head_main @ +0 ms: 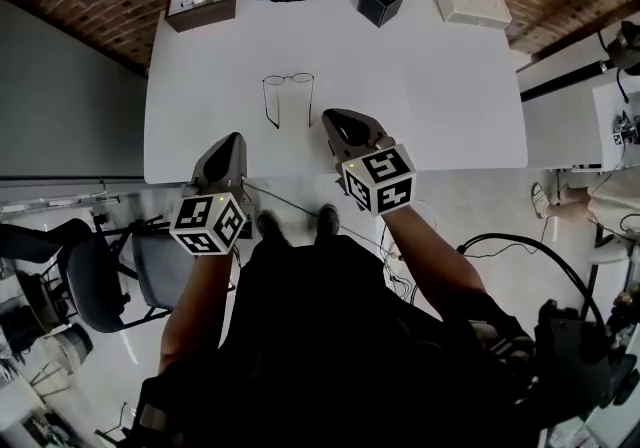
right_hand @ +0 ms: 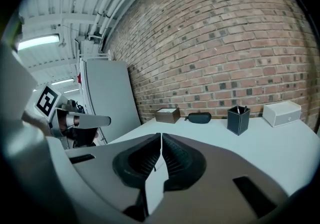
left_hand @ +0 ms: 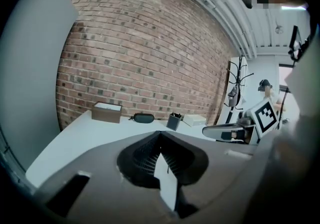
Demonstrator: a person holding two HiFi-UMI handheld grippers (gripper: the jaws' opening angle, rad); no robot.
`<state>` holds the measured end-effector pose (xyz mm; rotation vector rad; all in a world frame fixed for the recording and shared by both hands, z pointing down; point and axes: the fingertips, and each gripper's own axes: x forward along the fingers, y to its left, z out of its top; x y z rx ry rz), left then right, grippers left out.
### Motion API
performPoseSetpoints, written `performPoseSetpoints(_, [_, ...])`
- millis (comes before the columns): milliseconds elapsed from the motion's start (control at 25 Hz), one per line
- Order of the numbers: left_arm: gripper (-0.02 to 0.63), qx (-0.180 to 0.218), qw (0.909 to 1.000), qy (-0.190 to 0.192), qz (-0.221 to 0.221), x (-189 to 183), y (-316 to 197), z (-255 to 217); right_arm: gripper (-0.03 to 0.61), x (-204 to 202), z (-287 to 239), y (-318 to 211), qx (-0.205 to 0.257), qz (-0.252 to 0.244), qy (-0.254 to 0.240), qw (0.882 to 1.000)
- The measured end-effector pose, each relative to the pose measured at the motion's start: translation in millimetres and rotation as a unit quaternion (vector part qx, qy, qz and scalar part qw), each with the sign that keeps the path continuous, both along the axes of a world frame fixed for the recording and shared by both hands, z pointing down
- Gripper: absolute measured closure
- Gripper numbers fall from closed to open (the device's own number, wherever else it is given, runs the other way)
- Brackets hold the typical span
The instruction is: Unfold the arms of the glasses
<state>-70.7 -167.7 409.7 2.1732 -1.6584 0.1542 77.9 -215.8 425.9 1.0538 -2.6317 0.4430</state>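
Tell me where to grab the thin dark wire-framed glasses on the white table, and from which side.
Probably by one arm, near its hinge, coming from the near edge of the table. The glasses lie with both arms spread open and pointing toward that edge, lenses on the far side, so jaws arriving from there meet a thin straight wire first.
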Motion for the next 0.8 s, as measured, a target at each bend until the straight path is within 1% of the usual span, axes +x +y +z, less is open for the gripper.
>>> performPoseSetpoints(120, [0.603,0.018,0.9998,-0.001,0.0,-8.5,3.2,-18.9,0.565,-3.8,-17.1,5.4,0.014,0.011,-0.003,1.0])
performPoseSetpoints(320, [0.603,0.035,0.9994,-0.002,0.005,-26.4,14.0,-43.7,0.568,-7.9,-44.5,15.1,0.033,0.049,-0.006,0.998])
performPoseSetpoints(480, [0.603,0.055,0.9984,0.007,0.006,-39.9,14.4,-63.9,0.569,-8.7,-70.6,18.9,0.056,0.076,-0.001,0.996])
performPoseSetpoints(680, [0.603,0.092,0.9957,-0.004,0.012,-51.6,27.7,-98.0,0.569,-3.1,-98.4,34.1,0.077,0.1,0.001,0.992])
performPoseSetpoints(800, [0.603,0.096,0.9952,0.008,0.016,-57.0,34.8,-104.3,0.569,-1.4,-109.0,41.7,0.088,0.109,0.003,0.99])
